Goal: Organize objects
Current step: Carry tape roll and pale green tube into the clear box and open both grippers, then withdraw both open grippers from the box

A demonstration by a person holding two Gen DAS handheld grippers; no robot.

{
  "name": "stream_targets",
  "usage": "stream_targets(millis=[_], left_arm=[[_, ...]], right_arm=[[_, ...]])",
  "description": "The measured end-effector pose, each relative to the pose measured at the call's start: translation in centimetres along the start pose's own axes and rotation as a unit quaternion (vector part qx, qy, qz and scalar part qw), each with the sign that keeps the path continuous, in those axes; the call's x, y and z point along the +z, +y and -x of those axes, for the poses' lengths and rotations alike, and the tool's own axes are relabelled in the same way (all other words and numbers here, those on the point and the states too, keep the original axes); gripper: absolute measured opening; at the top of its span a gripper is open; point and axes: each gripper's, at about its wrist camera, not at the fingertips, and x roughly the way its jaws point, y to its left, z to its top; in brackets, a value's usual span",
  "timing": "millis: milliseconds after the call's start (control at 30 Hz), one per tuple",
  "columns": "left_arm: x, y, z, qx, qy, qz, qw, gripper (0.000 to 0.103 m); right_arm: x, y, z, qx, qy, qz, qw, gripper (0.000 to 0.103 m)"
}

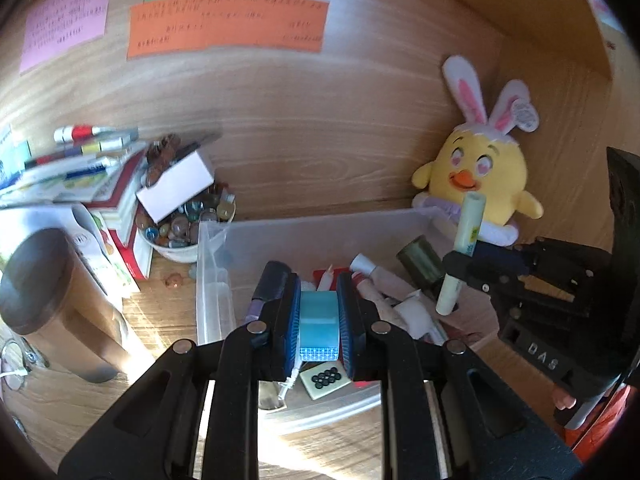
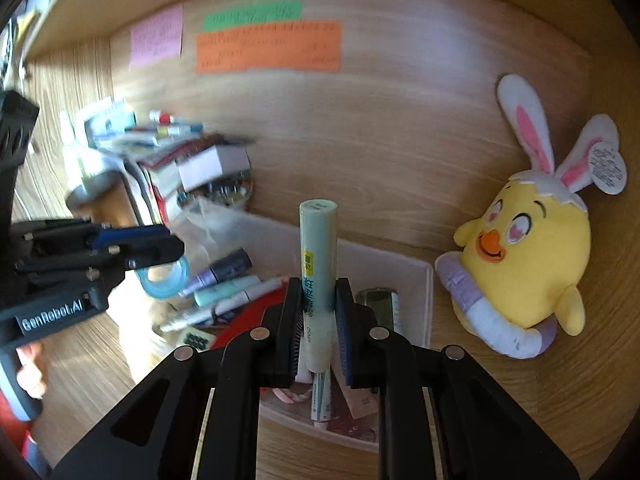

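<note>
Above the clear bin (image 1: 224, 240) on the wooden desk (image 1: 160, 320), left gripper (image 1: 319, 316) clamps blue tape roll (image 1: 319, 320); right gripper (image 2: 318, 320) clamps pale tube (image 2: 318, 256) upright

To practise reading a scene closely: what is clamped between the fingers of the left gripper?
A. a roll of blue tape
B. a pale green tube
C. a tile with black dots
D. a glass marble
A: in the left wrist view the left gripper is shut on the roll of blue tape, while the pale green tube sits in the right gripper.
</note>
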Motion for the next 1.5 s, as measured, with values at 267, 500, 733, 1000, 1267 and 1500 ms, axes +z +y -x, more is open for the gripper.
stream_targets(millis=[267,500,733,1000,1267,1500], left_arm=[[-0.7,0.5,-1.9,-0.005,0.025,0.006,0.9997,0.018],[-0.8,0.3,-1.8,-0.009,0.026,0.001,0.9996,0.018],[-0.6,-0.2,-0.3,-0.011,0.014,-0.005,0.9998,0.018],[-1.3,-1.0,2.5,-0.005,-0.013,-0.018,0.9997,0.046],[-2.9,-1.7,5.2,0.004,-0.046,-0.025,0.9986,0.082],[-4.5,-2.4,6.1,0.018,-0.061,-0.038,0.9973,0.097]], right_arm=[[-1.0,0.6,-2.9,0.03,0.039,0.008,0.999,0.014],[-1.2,0.9,-3.5,0.062,0.057,0.002,0.996,0.014],[-1.0,0.2,-1.5,0.069,0.041,-0.009,0.997,0.014],[-1.5,-0.5,1.9,0.077,0.014,-0.02,0.997,0.022],[-3.2,-0.6,4.6,0.069,-0.02,-0.029,0.997,0.052],[-4.7,-0.3,5.8,0.056,-0.041,-0.031,0.997,0.076]])
